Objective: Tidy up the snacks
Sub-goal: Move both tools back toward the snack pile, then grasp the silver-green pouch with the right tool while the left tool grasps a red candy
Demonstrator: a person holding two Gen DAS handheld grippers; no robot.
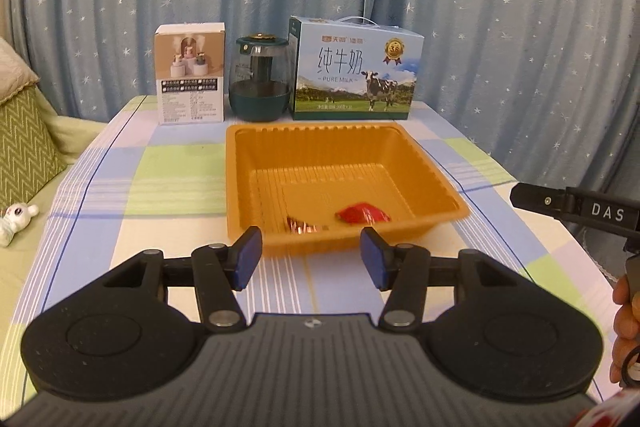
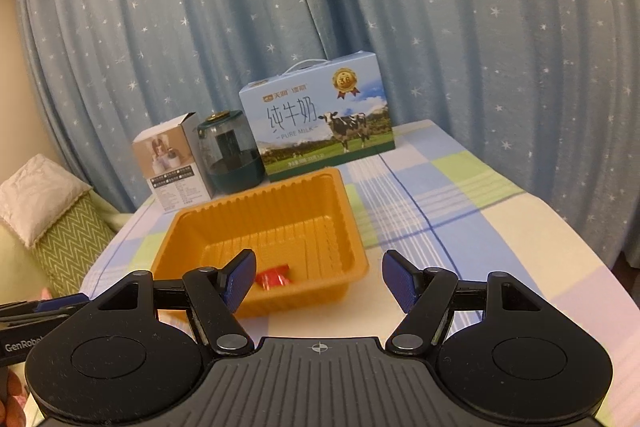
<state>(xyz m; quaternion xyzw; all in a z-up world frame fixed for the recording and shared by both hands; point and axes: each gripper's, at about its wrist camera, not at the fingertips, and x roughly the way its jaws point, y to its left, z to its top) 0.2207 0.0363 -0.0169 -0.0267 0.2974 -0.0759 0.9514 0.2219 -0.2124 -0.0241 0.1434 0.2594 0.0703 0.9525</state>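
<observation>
Fingers of both grippers stand apart, nothing held: left gripper (image 1: 311, 259) moderately open, right gripper (image 2: 319, 281) wider. Orange tray (image 1: 240, 163) sits on the checked cloth (image 1: 160, 183), just ahead of both. Red snack (image 1: 363, 214) lies inside by the near wall, long axis crosswise; a copper-wrapped snack (image 1: 302, 227) sits beside it. Left gripper looks squarer on.

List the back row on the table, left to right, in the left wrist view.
White product box → dark green jar → pure milk carton, all behind the orange tray.
</observation>
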